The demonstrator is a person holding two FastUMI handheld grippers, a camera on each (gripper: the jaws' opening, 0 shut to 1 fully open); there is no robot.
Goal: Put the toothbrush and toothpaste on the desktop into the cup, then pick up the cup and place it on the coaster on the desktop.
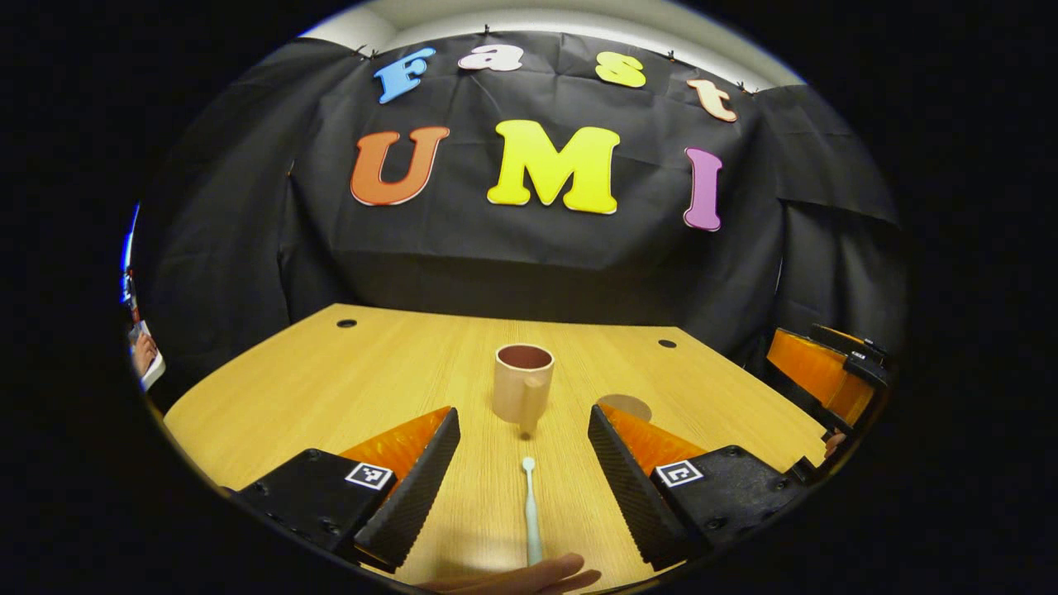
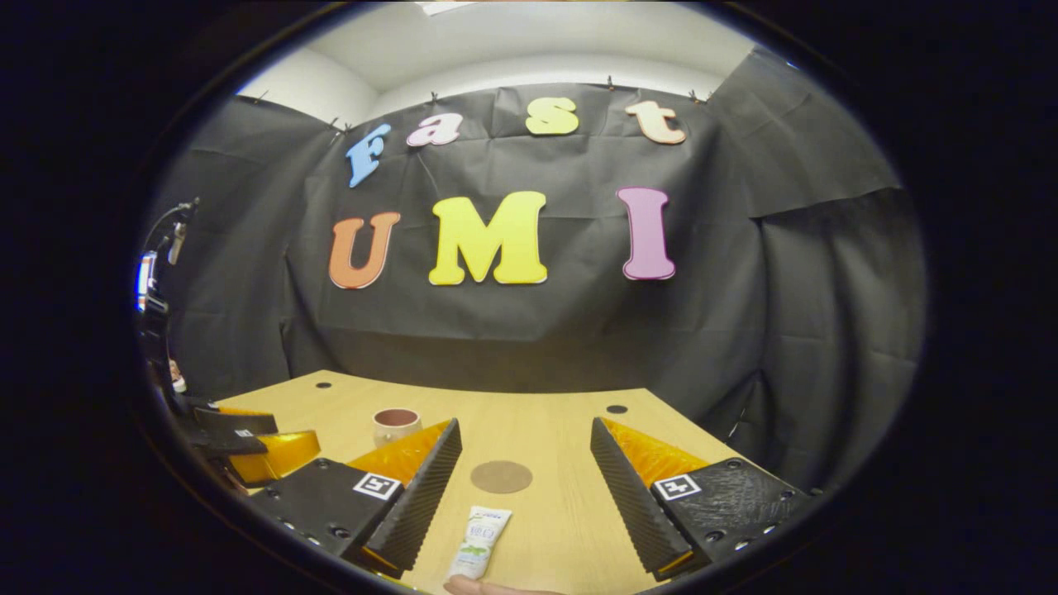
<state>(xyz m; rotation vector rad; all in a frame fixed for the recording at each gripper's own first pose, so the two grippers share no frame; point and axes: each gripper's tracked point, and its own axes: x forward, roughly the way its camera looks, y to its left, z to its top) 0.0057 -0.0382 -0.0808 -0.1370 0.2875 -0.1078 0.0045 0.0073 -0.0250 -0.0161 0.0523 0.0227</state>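
In the left gripper view a beige cup [image 1: 522, 384] with a dark inside stands upright mid-table, handle toward me. A pale toothbrush [image 1: 531, 508] lies flat on the wood, head pointing at the cup, between the fingers of my open left gripper [image 1: 522, 487]. A round brown coaster [image 1: 626, 406] lies right of the cup. In the right gripper view a white toothpaste tube [image 2: 478, 542] lies between the fingers of my open right gripper [image 2: 525, 496]. The coaster [image 2: 501, 476] lies just beyond it, and the cup [image 2: 396, 426] stands far left.
The wooden desktop [image 1: 347, 372] has two small dark holes near its far edge. My right gripper [image 1: 826, 372] shows at the right table edge in the left gripper view. My left gripper [image 2: 240, 442] shows at far left in the right gripper view. Fingertips [image 1: 529, 577] rest by the toothbrush handle.
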